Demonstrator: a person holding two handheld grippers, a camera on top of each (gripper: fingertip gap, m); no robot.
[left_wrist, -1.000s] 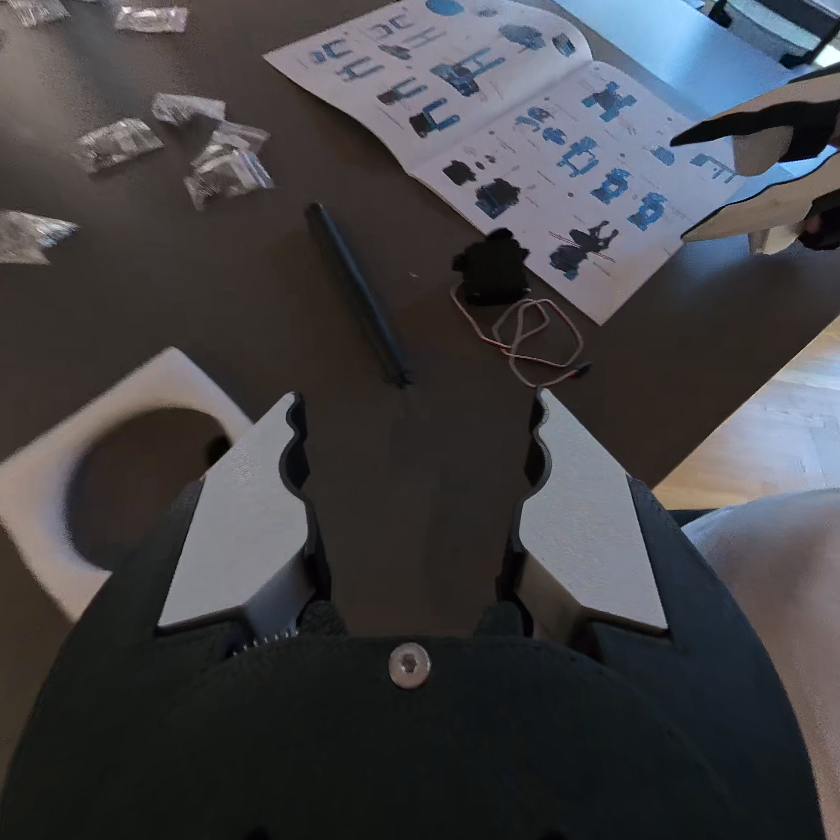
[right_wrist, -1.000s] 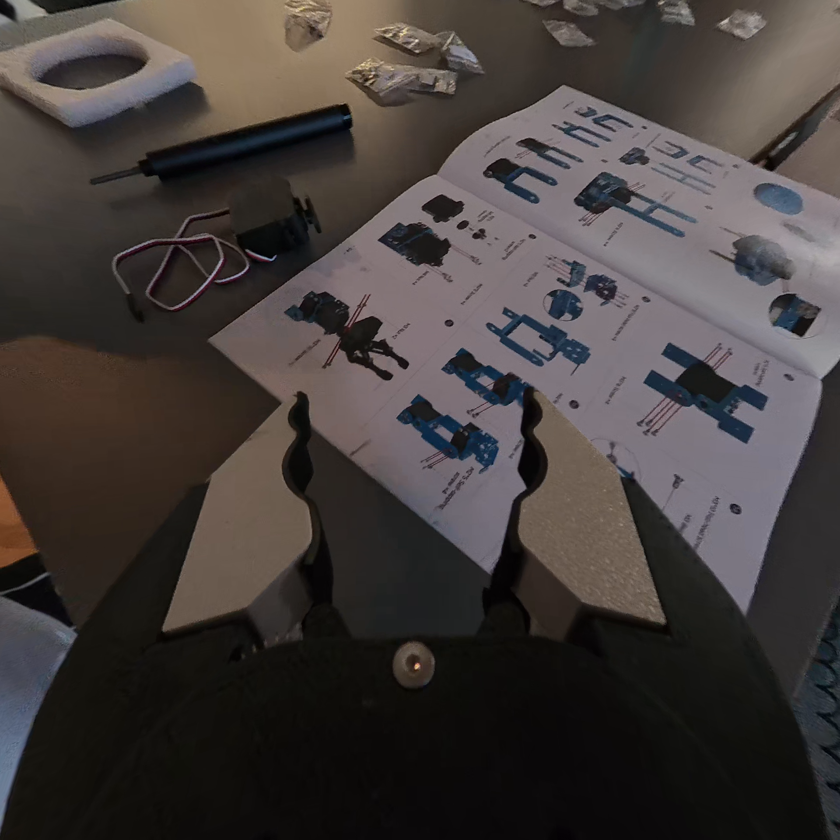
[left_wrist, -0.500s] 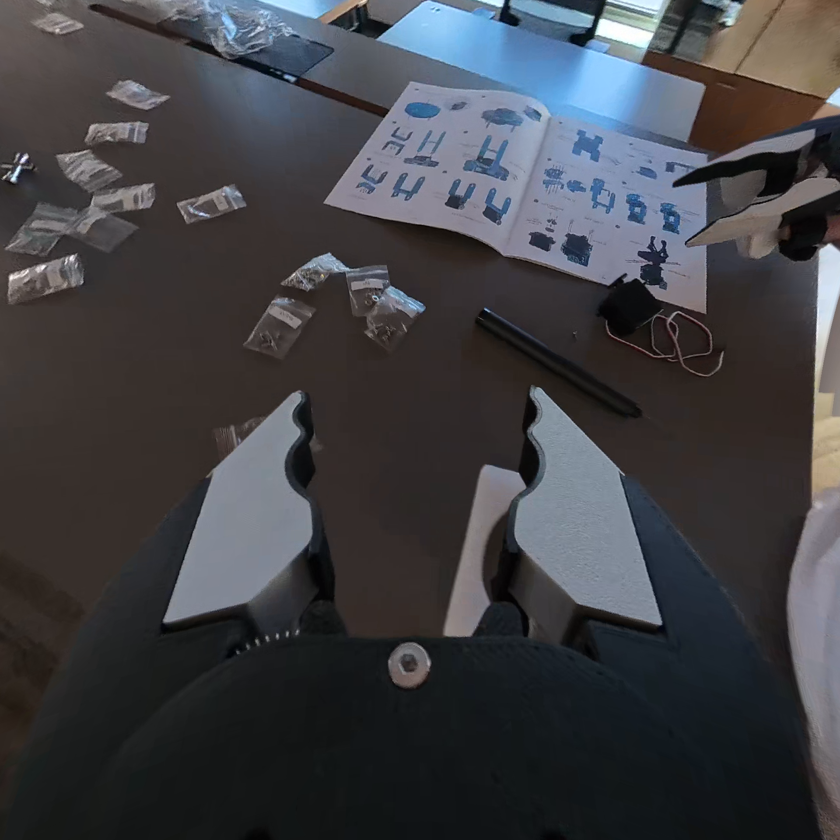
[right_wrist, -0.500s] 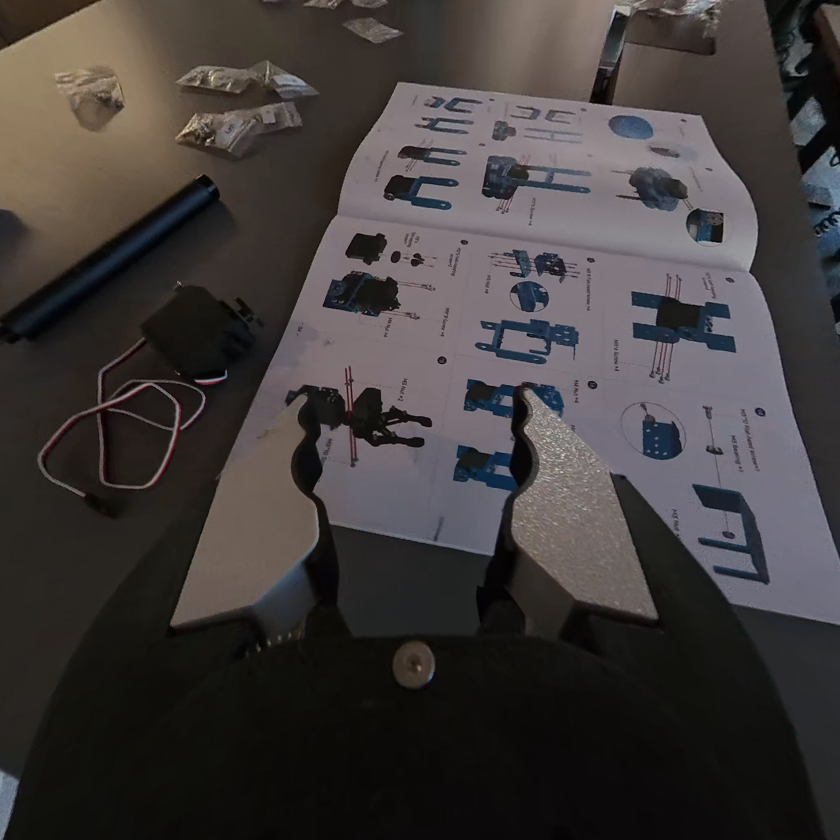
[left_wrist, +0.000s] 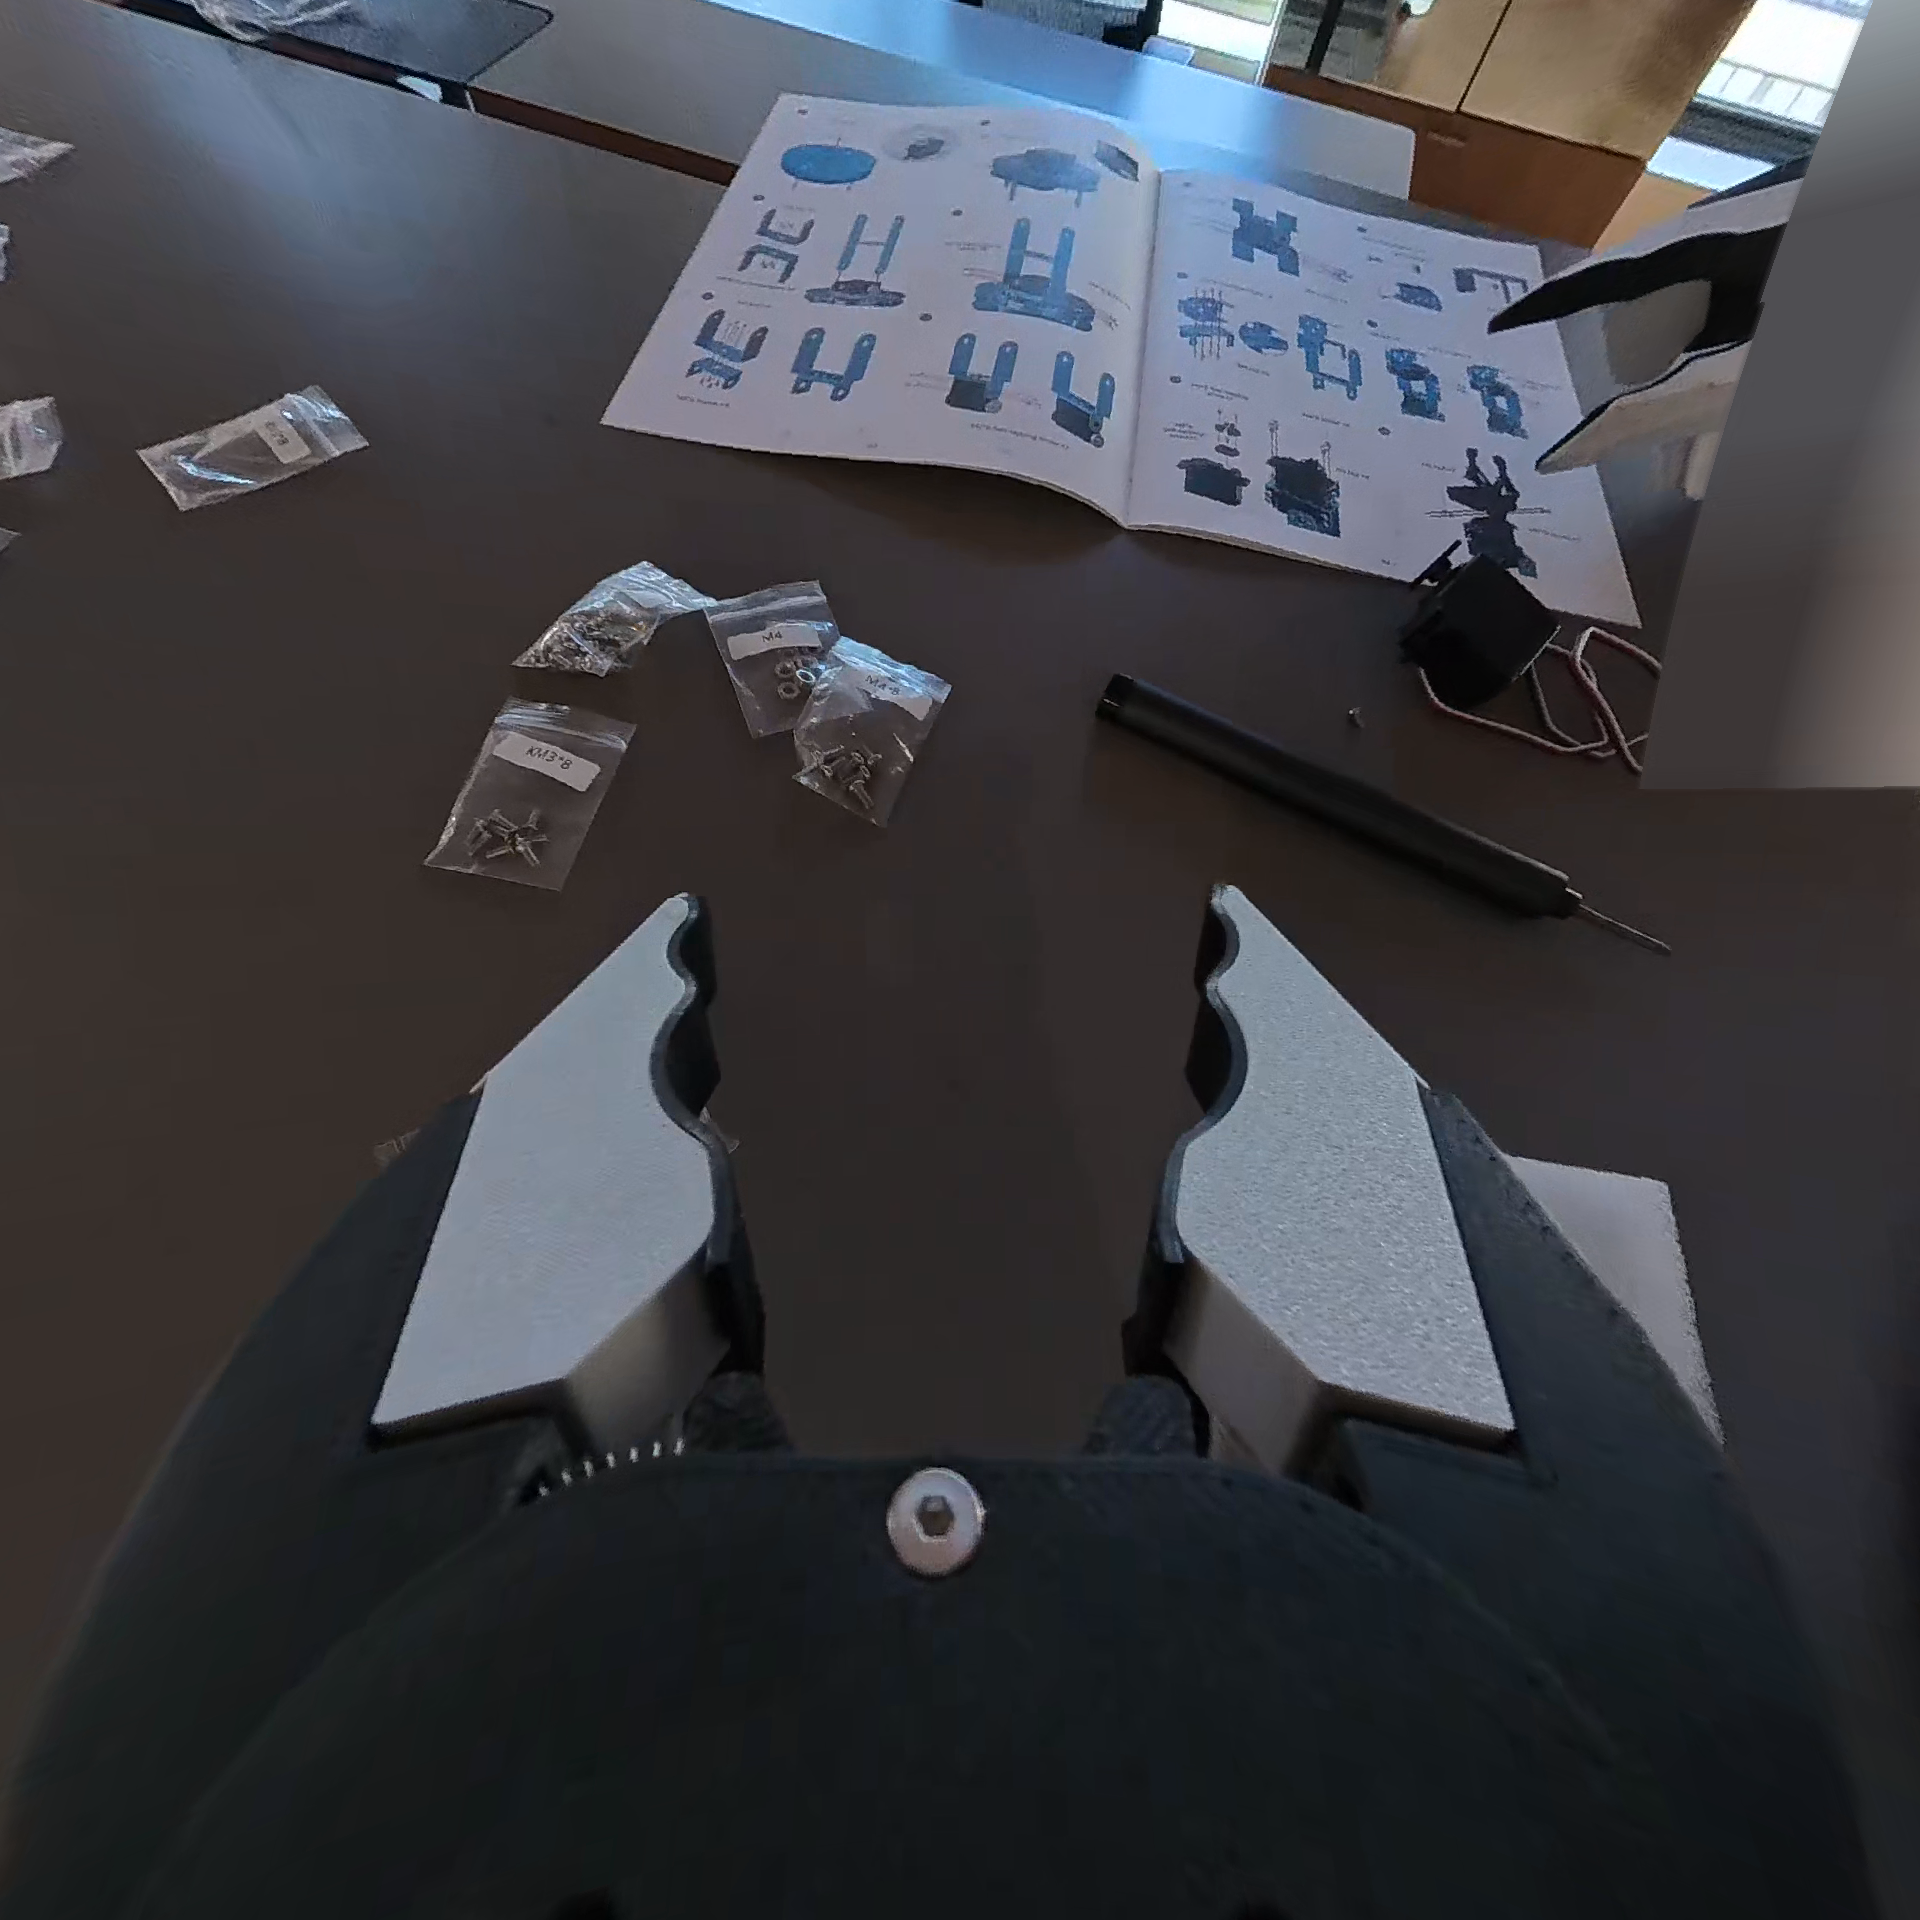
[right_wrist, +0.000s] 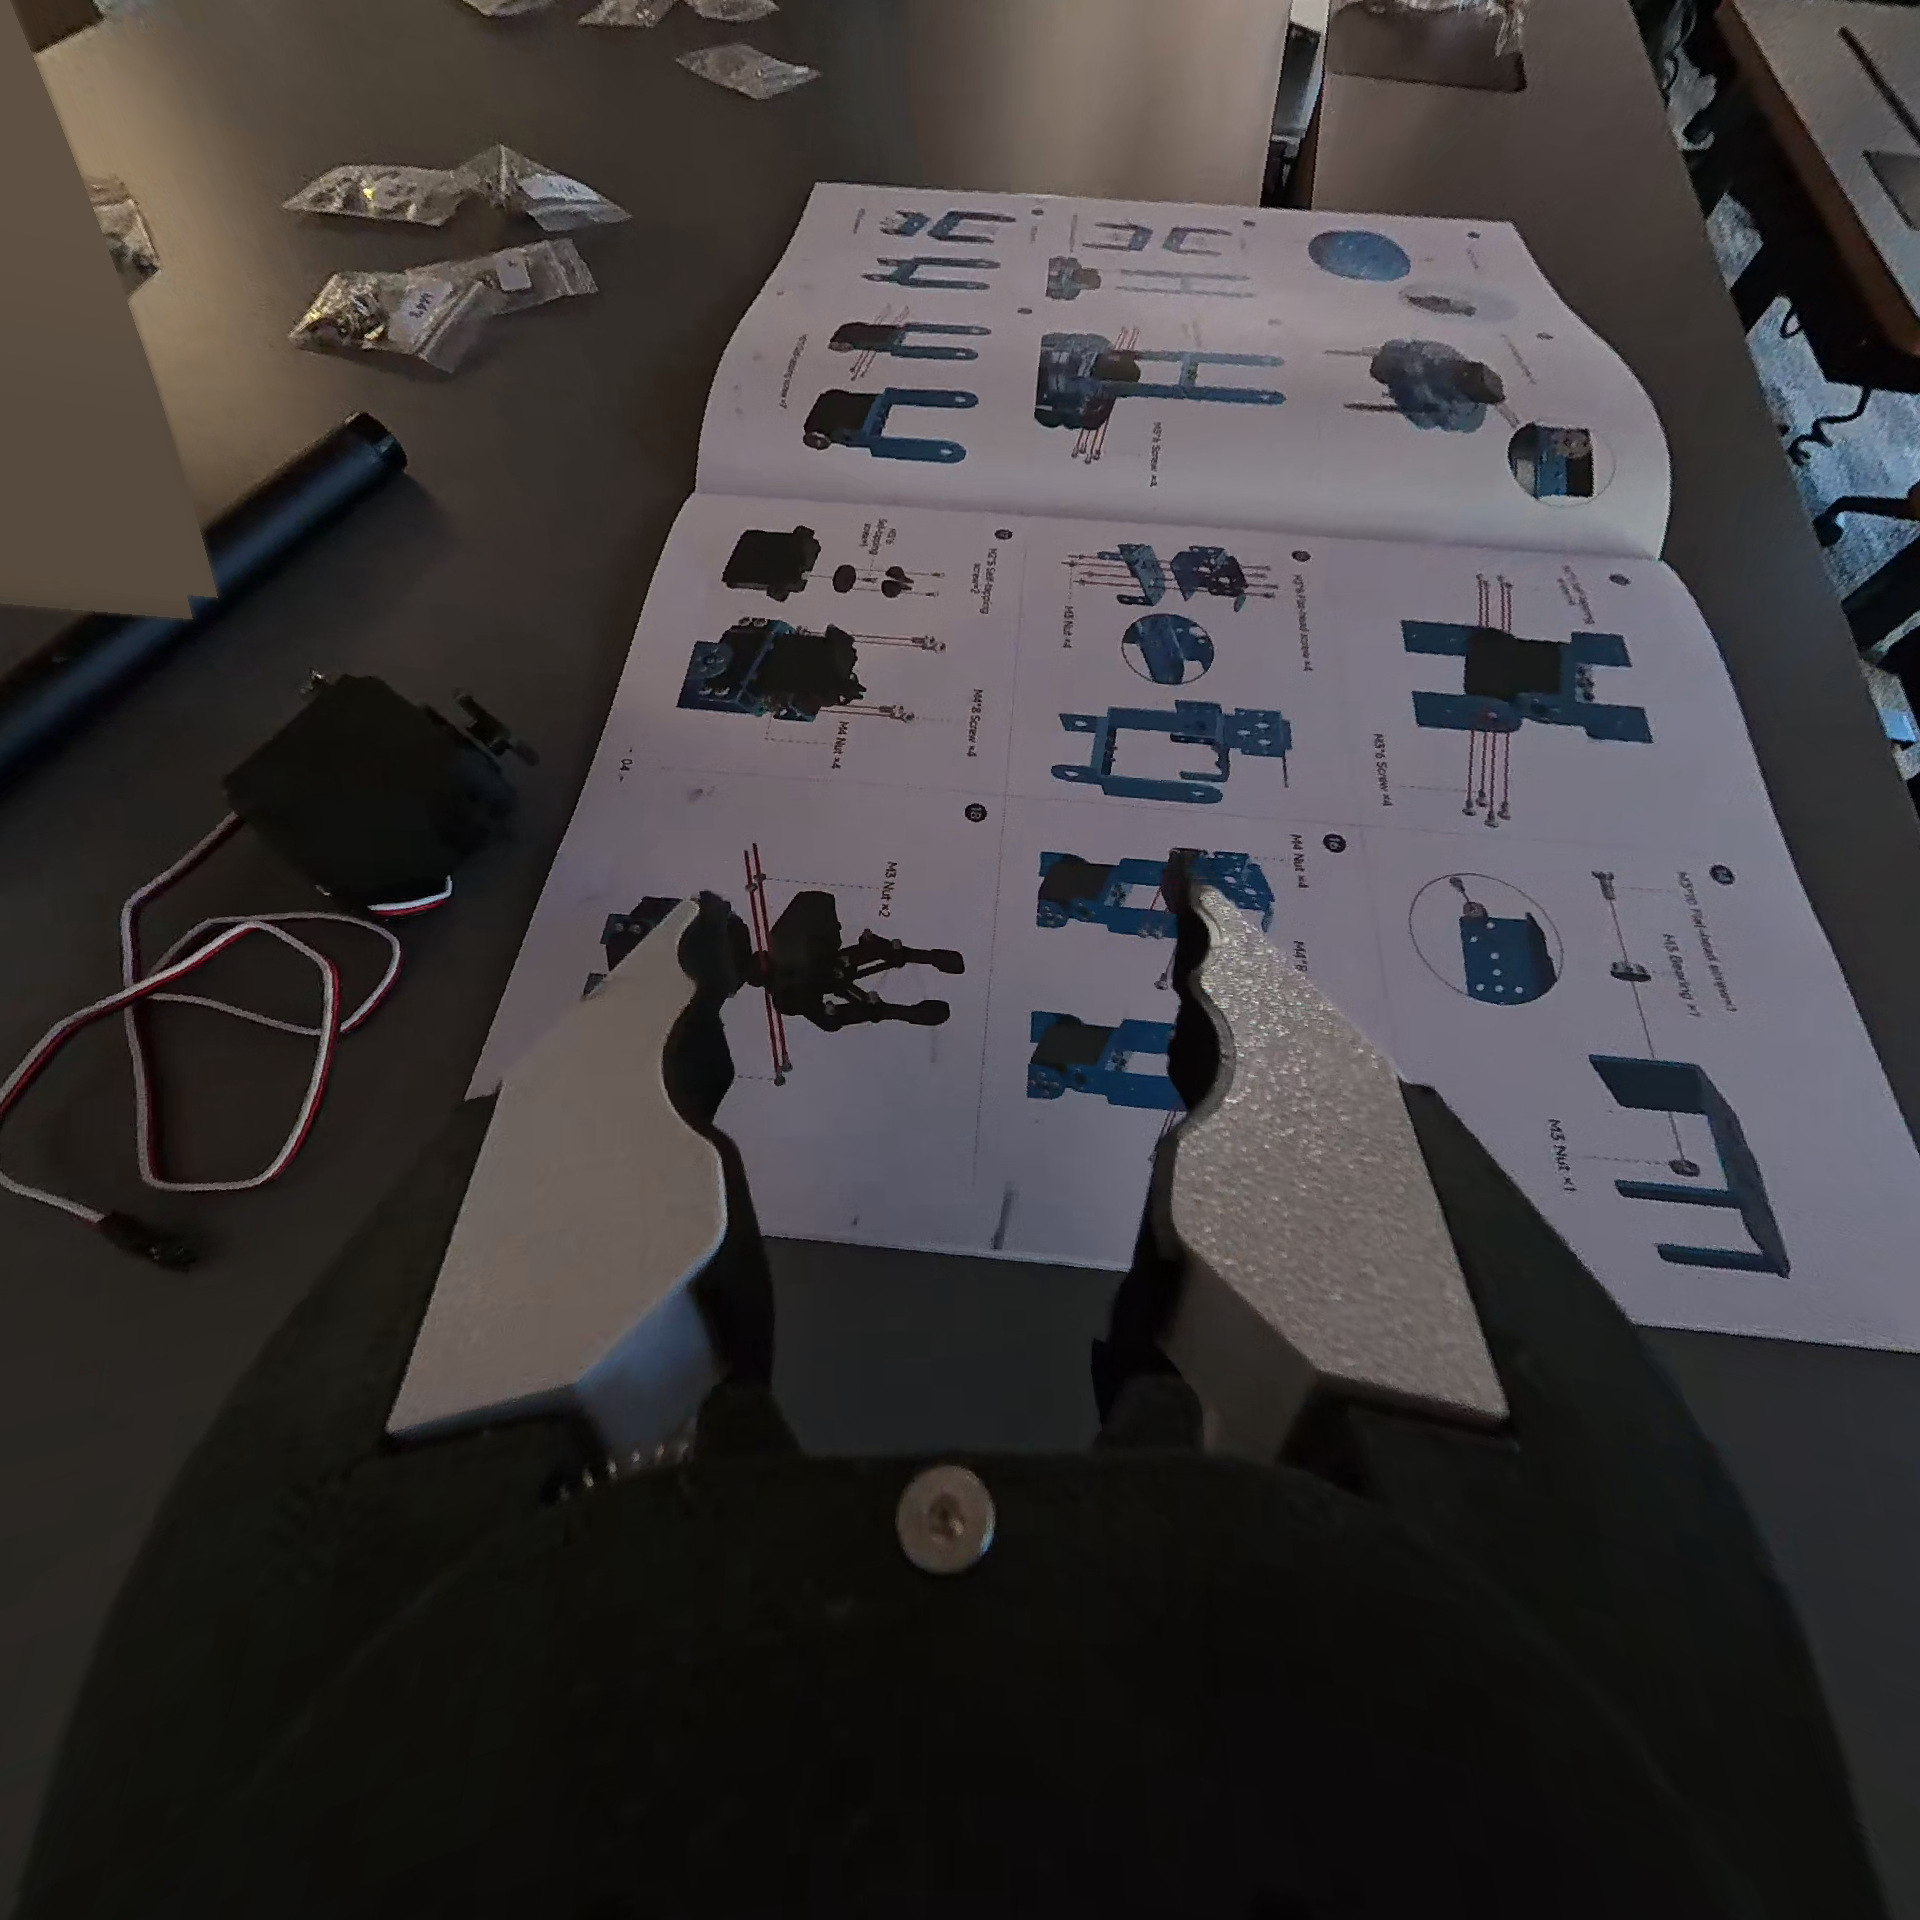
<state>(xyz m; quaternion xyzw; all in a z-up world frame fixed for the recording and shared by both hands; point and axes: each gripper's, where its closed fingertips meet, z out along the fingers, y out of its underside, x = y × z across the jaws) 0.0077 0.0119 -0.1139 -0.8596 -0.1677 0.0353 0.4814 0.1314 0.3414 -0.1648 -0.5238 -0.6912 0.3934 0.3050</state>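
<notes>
Left claw (left_wrist: 951, 909) hangs spread over bare bench (left_wrist: 312, 883) near screw bags (left_wrist: 530, 795); right claw (right_wrist: 940, 909), spread, empty, hovers above the open booklet (right_wrist: 1195, 665).

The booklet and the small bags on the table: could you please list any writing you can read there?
I do not copy out writing; these bear it.
Open booklet: small printed captions beside the blue part drawings.
Clear screw bags: white labels with short print.
Black servo, black screwdriver: none visible.

The left gripper (left_wrist: 951, 914) and the right gripper (right_wrist: 940, 914) both hover with jaws spread, holding nothing.
</notes>
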